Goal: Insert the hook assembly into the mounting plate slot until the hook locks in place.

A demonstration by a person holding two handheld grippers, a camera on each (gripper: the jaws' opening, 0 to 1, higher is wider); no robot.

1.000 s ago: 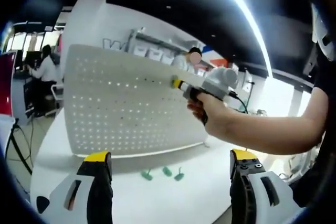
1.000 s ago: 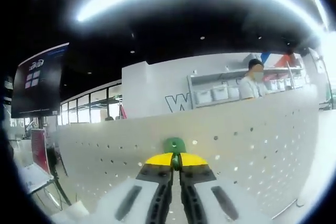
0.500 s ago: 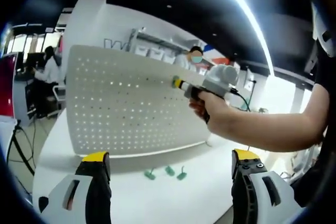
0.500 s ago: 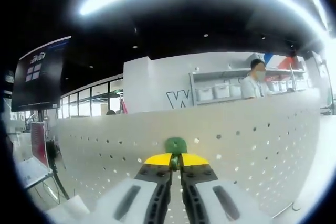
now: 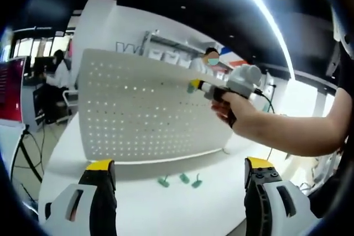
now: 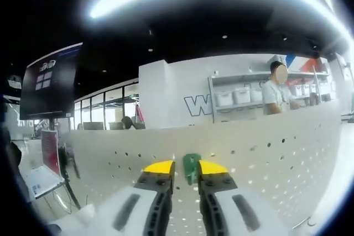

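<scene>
In the right gripper view, the right gripper (image 6: 185, 168) has its yellow-tipped jaws slightly parted, with the green hook (image 6: 191, 166) standing between them against the white pegboard (image 6: 265, 153). Whether the jaws touch the hook cannot be told. In the left gripper view, a hand (image 5: 235, 113) holds that gripper up at the upright pegboard (image 5: 138, 114), the hook (image 5: 191, 86) at its tip near the board's upper edge. The left gripper (image 5: 178, 168) hangs low with its jaws wide apart and nothing between them. Three spare green hooks (image 5: 180, 179) lie on the white tabletop (image 5: 177, 208) just in front of the board's base.
</scene>
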